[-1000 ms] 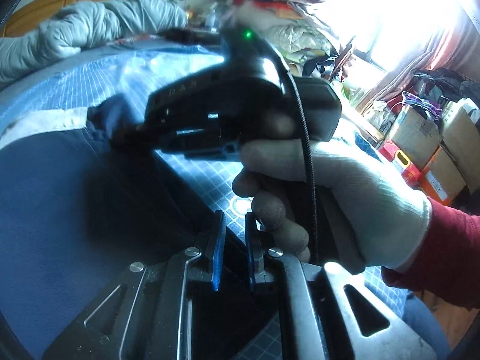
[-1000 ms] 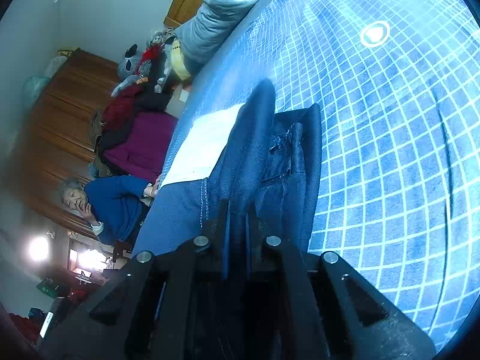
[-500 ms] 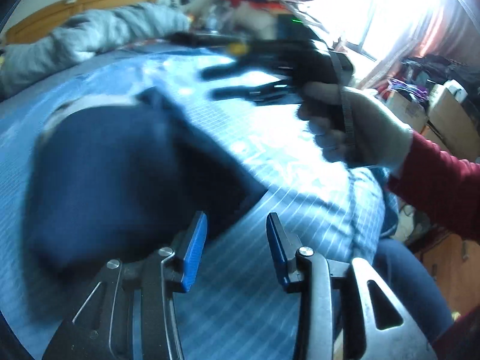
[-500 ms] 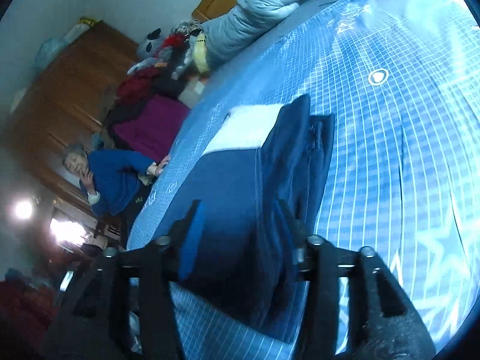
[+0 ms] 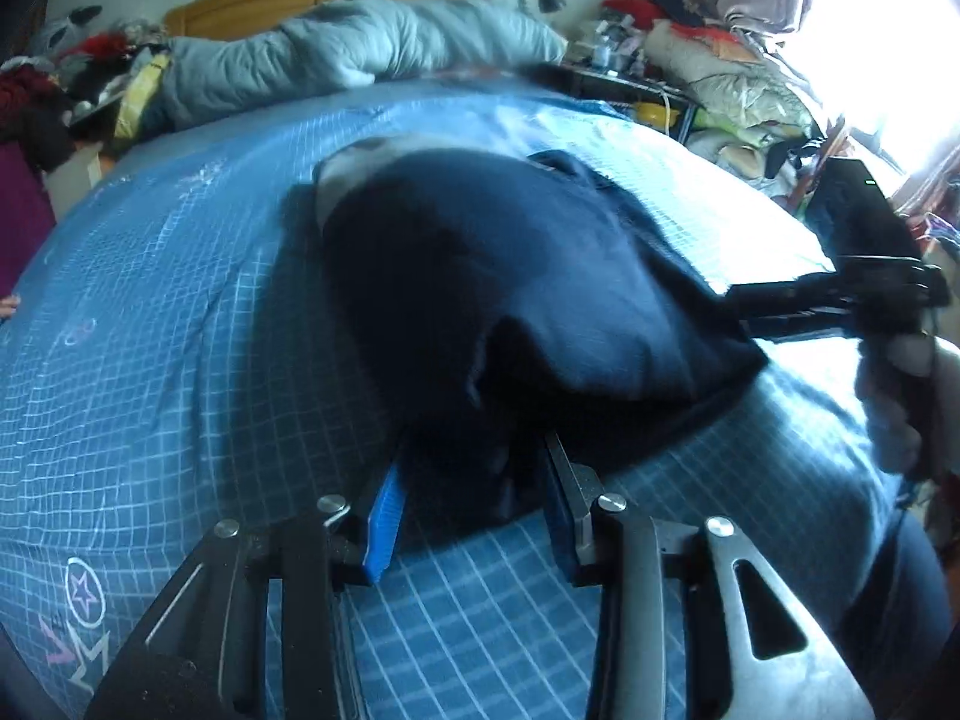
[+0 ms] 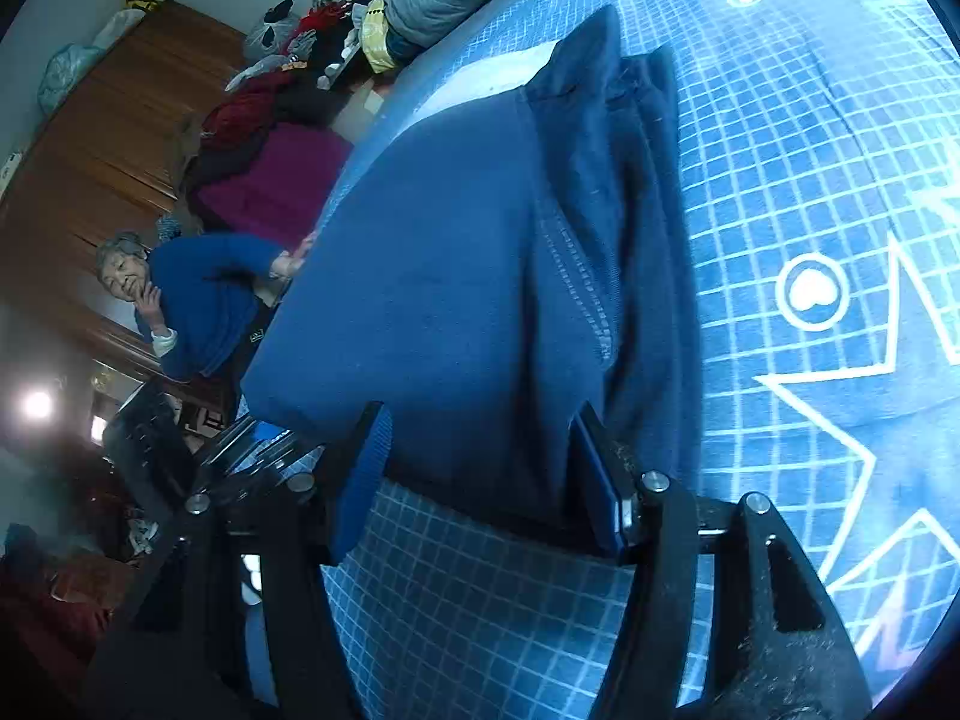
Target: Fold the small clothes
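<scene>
A dark blue garment [image 5: 516,294] with a white band at its far end is lying folded on the bed [image 5: 150,324], on a blue sheet with a white grid pattern. The left hand-held gripper [image 5: 474,516] is standing with its jaws apart around the near edge of the garment, and the right hand-held gripper [image 6: 486,480] is standing in the same way, jaws apart over the near edge. A grey quilt [image 5: 360,48] is lying at the head of the bed, and a person in a blue sweater [image 6: 198,300] is sitting beside the bed.
</scene>
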The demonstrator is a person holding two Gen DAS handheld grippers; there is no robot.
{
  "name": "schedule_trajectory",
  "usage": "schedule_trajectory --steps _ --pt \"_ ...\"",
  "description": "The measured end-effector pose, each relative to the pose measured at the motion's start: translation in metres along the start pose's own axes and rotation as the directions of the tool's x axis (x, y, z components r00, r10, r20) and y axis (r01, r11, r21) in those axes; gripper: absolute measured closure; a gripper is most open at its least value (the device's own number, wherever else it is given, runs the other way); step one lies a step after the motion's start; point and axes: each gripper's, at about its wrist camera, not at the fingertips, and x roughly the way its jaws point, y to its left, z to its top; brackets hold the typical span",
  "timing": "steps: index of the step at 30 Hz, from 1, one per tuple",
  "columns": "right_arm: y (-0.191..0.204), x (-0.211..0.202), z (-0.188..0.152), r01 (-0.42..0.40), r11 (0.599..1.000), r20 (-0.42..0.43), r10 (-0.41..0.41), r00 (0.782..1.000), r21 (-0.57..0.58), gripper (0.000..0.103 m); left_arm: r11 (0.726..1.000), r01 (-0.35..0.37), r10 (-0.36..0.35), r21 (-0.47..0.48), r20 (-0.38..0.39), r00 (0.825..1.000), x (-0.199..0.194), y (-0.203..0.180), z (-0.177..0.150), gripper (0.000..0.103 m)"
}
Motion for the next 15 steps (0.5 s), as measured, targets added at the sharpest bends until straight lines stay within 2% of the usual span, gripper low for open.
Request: schedule_trajectory --steps 1,2,3,5,7,8,9,11,12,13,15 --pt "-0.001 0.004 0.0 -0.002 1.0 -0.007 0.002 1.0 0.005 0.054 1.0 -0.008 0.008 -0.006 0.0 1.0 0.005 0.002 0.002 0.061" --pt "-0.002 0.008 0.0 0.005 1.0 -0.012 -0.005 1.0 0.008 0.074 1.0 -0.006 0.006 -0.005 -0.002 1.0 0.011 0.004 0.003 0.061" --pt "-0.004 0.01 0.001 0.014 1.0 -0.015 -0.014 1.0 0.011 0.101 1.0 -0.01 0.01 0.007 -0.009 1.0 0.019 0.005 0.006 0.061" --pt "-0.003 0.001 0.002 0.012 1.0 0.016 -0.012 1.0 0.005 0.103 0.999 -0.03 0.031 0.045 -0.015 0.999 0.028 0.006 0.009 0.061" --pt "-0.006 -0.026 0.005 0.028 1.0 0.08 -0.028 0.996 -0.001 0.103 0.994 -0.061 0.062 0.086 -0.009 0.998 0.019 0.006 0.012 0.068" --pt "-0.012 -0.036 0.004 0.023 1.0 0.095 -0.023 0.995 0.01 0.103 0.984 -0.113 0.111 0.135 0.018 0.994 0.009 0.004 0.011 0.068" --pt "-0.02 -0.039 0.004 0.035 0.999 0.083 -0.036 0.996 0.019 0.103 0.968 -0.162 0.156 0.192 0.044 0.987 0.001 0.003 0.008 0.063" --pt "-0.03 -0.029 0.001 0.07 0.997 0.033 -0.07 0.997 0.019 0.103 0.953 -0.152 0.156 0.263 0.005 0.988 0.008 0.004 -0.004 0.057" --pt "-0.033 -0.021 0.0 0.082 0.997 0.009 -0.082 0.997 0.014 0.103 0.941 -0.15 0.172 0.304 -0.048 0.984 0.022 0.004 -0.015 0.057" --pt "-0.036 -0.017 0.0 0.082 0.996 0.002 -0.082 0.997 0.018 0.103 0.935 -0.152 0.179 0.32 -0.056 0.982 0.027 0.005 -0.021 0.057" --pt "-0.042 -0.015 0.001 0.067 0.997 0.012 -0.067 0.998 0.037 0.103 0.958 -0.107 0.128 0.266 -0.066 0.99 0.014 0.009 -0.017 0.063"
